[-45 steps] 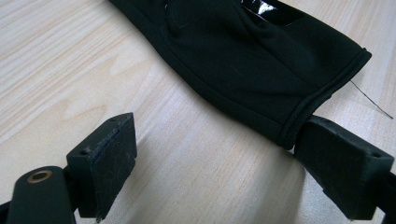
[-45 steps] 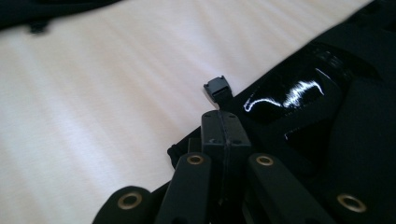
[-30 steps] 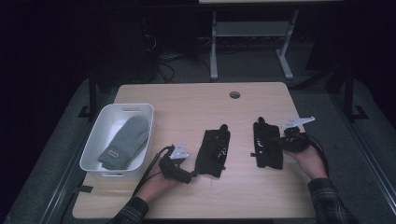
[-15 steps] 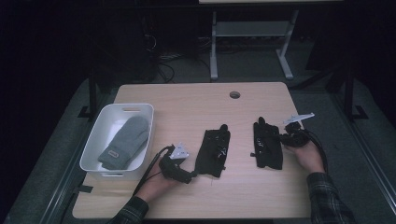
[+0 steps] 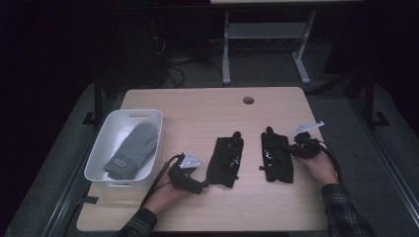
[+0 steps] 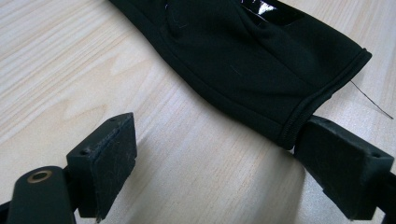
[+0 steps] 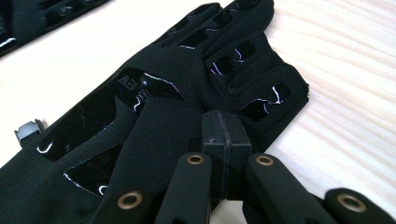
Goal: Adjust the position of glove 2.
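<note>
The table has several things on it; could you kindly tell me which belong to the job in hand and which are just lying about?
In hand:
- left black glove, its cuff by the open left tool
- right black glove, pressed under the shut right tool

Lying about:
- white bin
- grey mitten inside it
- round hole in the table
</note>
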The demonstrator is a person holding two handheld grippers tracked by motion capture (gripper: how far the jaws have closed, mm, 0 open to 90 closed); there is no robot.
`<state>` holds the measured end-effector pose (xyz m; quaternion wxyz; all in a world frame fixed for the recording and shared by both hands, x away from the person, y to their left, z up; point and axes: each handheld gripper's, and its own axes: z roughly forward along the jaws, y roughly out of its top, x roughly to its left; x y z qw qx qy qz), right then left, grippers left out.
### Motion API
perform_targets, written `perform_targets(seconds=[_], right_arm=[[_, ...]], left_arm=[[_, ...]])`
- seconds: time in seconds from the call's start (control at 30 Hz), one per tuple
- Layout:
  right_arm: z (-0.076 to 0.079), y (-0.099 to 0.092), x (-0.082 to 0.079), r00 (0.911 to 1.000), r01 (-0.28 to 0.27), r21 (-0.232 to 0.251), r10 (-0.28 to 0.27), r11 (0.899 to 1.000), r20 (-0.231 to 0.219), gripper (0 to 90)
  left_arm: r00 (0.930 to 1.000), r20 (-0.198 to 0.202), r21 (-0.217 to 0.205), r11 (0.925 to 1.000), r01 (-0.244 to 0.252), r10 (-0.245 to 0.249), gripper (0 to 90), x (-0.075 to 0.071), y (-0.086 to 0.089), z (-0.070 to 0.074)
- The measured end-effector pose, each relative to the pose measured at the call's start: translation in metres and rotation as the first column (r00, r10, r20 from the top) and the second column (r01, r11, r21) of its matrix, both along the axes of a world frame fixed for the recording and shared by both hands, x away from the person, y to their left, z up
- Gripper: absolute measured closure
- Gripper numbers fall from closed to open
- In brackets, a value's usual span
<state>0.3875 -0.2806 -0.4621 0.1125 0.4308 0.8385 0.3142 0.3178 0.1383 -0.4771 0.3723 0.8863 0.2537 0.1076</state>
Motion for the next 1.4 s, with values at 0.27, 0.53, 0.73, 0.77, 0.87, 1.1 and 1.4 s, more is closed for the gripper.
perform_targets(seconds=[0.27, 0.53, 0.73, 0.77, 0.87, 1.1, 1.4], right_arm=[[0.001, 0.025, -0.009, 0.9985, -0.055, -0.006, 0.055, 0.998, -0.009, 90.0], [0.002, 0.042, -0.011, 0.9953, -0.096, -0.006, 0.096, 0.995, -0.012, 90.0], [0.003, 0.055, -0.013, 0.9919, -0.126, -0.005, 0.126, 0.992, -0.016, 90.0], [0.003, 0.055, -0.013, 0.9911, -0.133, -0.014, 0.133, 0.991, -0.006, 90.0], [0.007, 0.053, -0.017, 0.9911, -0.133, -0.009, 0.133, 0.991, 0.007, 90.0], [0.012, 0.034, -0.045, 0.9905, -0.137, 0.014, 0.137, 0.990, 0.006, 90.0], [0.004, 0.040, -0.075, 0.9771, -0.210, -0.007, 0.209, 0.978, -0.037, 90.0]], left_arm=[[1.0000, 0.000, -0.001, 1.0000, -0.001, 0.001, 12.2, 0.000, 0.000, 0.000], [1.0000, 0.000, -0.001, 1.0000, -0.001, 0.001, 12.2, 0.000, 0.000, 0.000], [1.0000, 0.000, -0.001, 1.0000, -0.001, 0.001, 12.2, 0.000, 0.000, 0.000], [1.0000, 0.000, -0.001, 1.0000, -0.001, 0.001, 12.1, 0.000, 0.000, 0.000], [1.0000, 0.000, -0.002, 1.0000, -0.002, 0.002, 12.2, 0.000, 0.000, 0.000], [1.0000, 0.002, -0.008, 1.0000, -0.004, 0.004, 12.2, 0.000, 0.000, -0.001], [1.0000, 0.005, -0.005, 1.0000, -0.001, 0.001, 12.1, 0.000, 0.000, -0.001]])
